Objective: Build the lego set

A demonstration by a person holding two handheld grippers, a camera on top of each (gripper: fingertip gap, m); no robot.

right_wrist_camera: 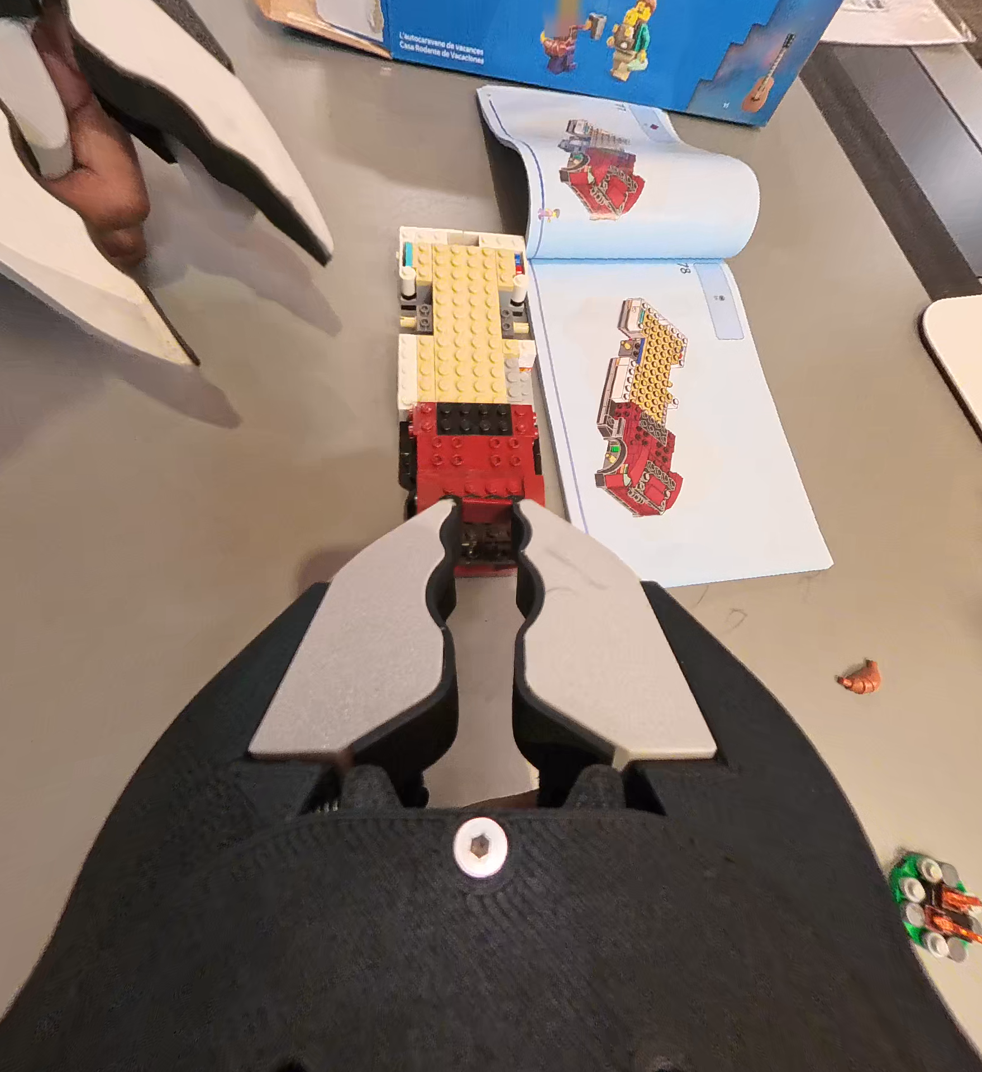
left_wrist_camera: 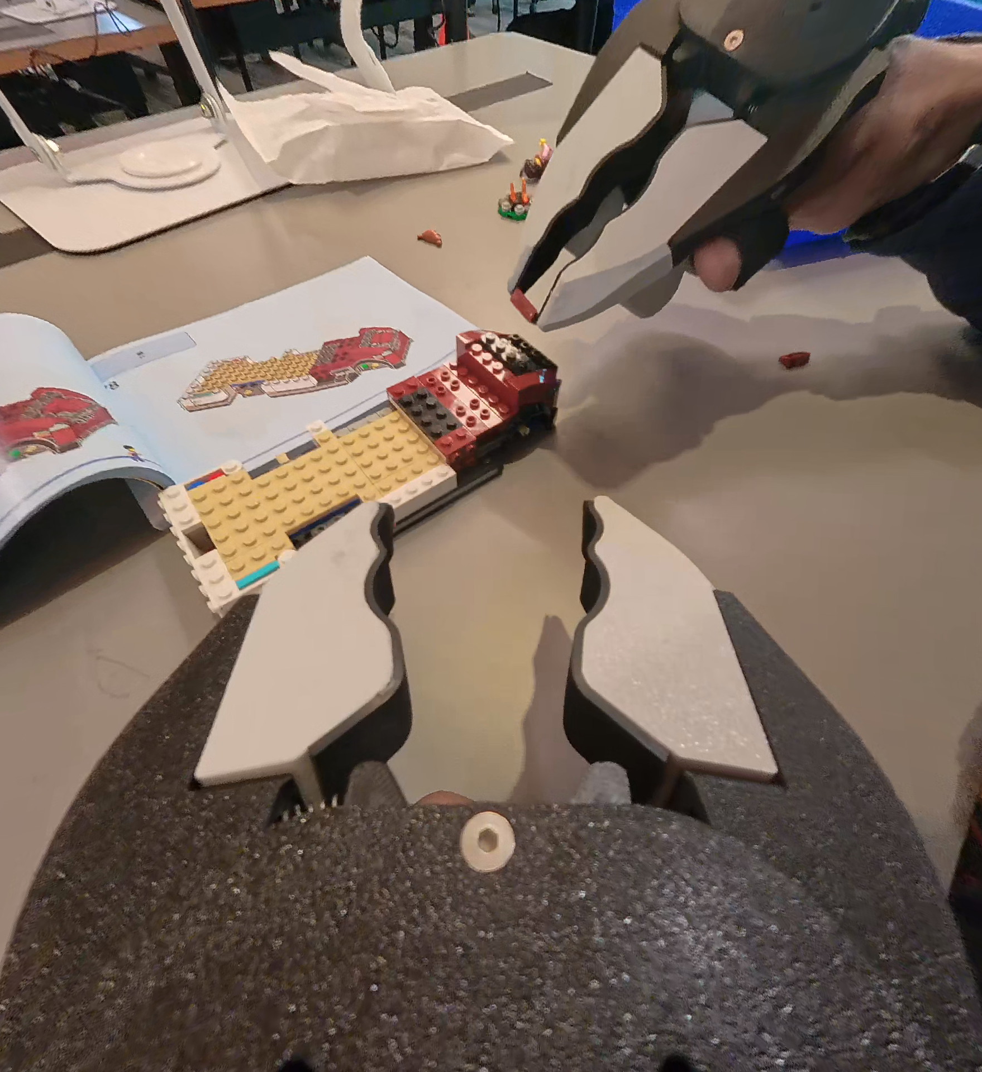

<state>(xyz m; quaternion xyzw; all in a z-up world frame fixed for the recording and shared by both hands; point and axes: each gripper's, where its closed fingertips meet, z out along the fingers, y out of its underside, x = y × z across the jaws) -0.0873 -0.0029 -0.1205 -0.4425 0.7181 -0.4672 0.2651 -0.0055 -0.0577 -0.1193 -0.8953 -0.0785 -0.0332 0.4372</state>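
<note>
Surface: a flat grey table (right_wrist_camera: pixel 129 580) carries all items. Beyond its far edge, the left wrist view shows a brown desk (left_wrist_camera: pixel 42 58) and dark floor space. A white stand (left_wrist_camera: pixel 129 191) with a round base plate and slanted white bars sits at the far left, and a crumpled white paper bag (left_wrist_camera: pixel 372 133) lies against it.

Containers: 1 blue cardboard box (right_wrist_camera: pixel 622 52) with printed toy figures stands at the table's far side in the right wrist view; its contents cannot be told.

Items on the table:
- A brick vehicle (right_wrist_camera: pixel 468 371) with a tan studded deck, white edge bricks and a dark red front lies beside an open instruction booklet (right_wrist_camera: pixel 680 406); in the left wrist view its far side overlaps the booklet page.
- A small green round brick assembly with orange pieces (right_wrist_camera: pixel 935 911) and a small brown curved piece (right_wrist_camera: pixel 860 676) lie apart from the vehicle. A loose dark red piece (left_wrist_camera: pixel 793 359) lies on bare table.

Tools:
- The left gripper (left_wrist_camera: pixel 486 516) is released, its fingers wide apart over bare table, just beside the vehicle's tan section.
- The right gripper (right_wrist_camera: pixel 484 510) is clenched on a small dark red brick (left_wrist_camera: pixel 523 305) at its fingertips, above the vehicle's red front end. A gloved hand (left_wrist_camera: pixel 883 145) holds this gripper.
</note>
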